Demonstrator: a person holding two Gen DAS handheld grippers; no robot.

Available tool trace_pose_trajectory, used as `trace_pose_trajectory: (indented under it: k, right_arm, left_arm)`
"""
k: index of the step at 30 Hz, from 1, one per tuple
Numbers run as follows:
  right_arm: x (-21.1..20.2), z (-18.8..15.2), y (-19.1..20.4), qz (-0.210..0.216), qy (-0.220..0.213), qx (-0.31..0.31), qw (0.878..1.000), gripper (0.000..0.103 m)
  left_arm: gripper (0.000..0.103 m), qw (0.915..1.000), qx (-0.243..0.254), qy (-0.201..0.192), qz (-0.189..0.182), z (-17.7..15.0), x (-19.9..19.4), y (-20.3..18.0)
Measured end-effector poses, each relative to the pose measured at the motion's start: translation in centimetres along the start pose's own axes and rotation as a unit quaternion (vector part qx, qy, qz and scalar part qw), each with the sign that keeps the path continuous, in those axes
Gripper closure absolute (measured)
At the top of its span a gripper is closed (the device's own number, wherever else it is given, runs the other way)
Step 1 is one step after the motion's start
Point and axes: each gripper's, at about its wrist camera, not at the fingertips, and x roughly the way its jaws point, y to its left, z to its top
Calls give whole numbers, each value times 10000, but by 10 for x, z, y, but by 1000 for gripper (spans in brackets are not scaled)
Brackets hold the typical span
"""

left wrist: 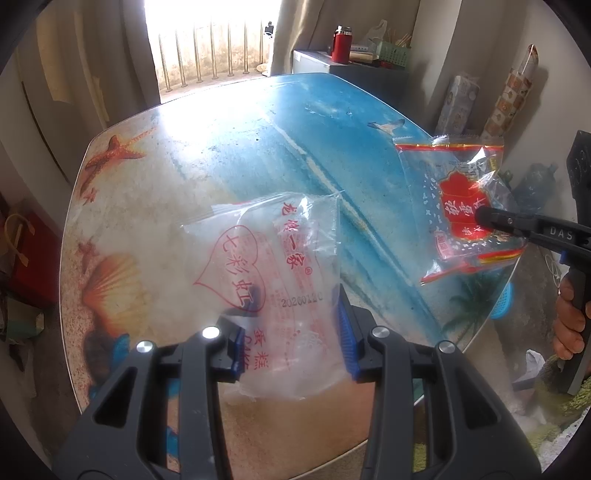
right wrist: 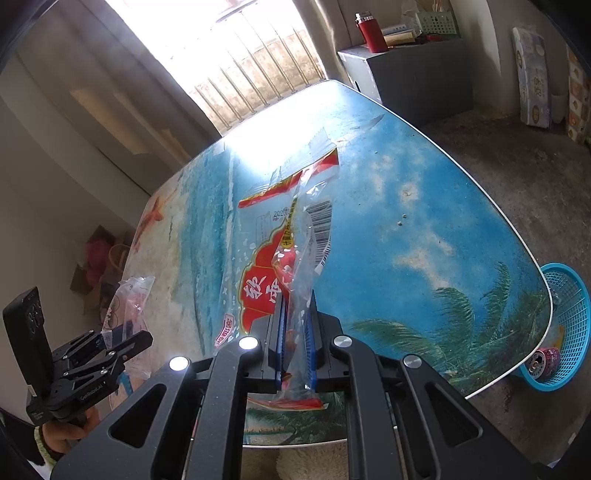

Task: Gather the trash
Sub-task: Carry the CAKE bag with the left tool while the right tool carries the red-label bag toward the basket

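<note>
My left gripper (left wrist: 291, 317) is shut on a clear plastic bag (left wrist: 273, 258) printed with a red heart and red writing, held above the beach-print tabletop (left wrist: 240, 140). In the right wrist view the same left gripper (right wrist: 125, 332) and its clear bag (right wrist: 129, 299) show at the lower left. My right gripper (right wrist: 297, 306) is shut on a clear wrapper with red panels and a barcode (right wrist: 266, 258), which stands up from its pads over the tabletop (right wrist: 406, 192). From the left wrist view, the right gripper (left wrist: 484, 218) pinches that red wrapper (left wrist: 458, 192) at the table's right edge.
A blue mesh basket (right wrist: 569, 321) stands on the floor by the table's right corner with a can (right wrist: 543, 365) inside; it shows partly as the blue basket (left wrist: 502, 302). A grey cabinet (right wrist: 417, 77) with a red flask (right wrist: 371, 33) stands behind. A hand (left wrist: 569, 325) grips the right handle.
</note>
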Motion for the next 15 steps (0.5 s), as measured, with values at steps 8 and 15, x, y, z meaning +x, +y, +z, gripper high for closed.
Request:
trace_pose_trajectory:
  k: [8,15]
  right_arm:
    - [-3,0,-2,15,-15,12,10000,93]
    - [-6,0,-3,69,-37,23,10000,93]
  left_arm:
    - [65,10000,30,-3,12,4,-2,0]
    - [65,10000,56,-21,35,5,-3,-3]
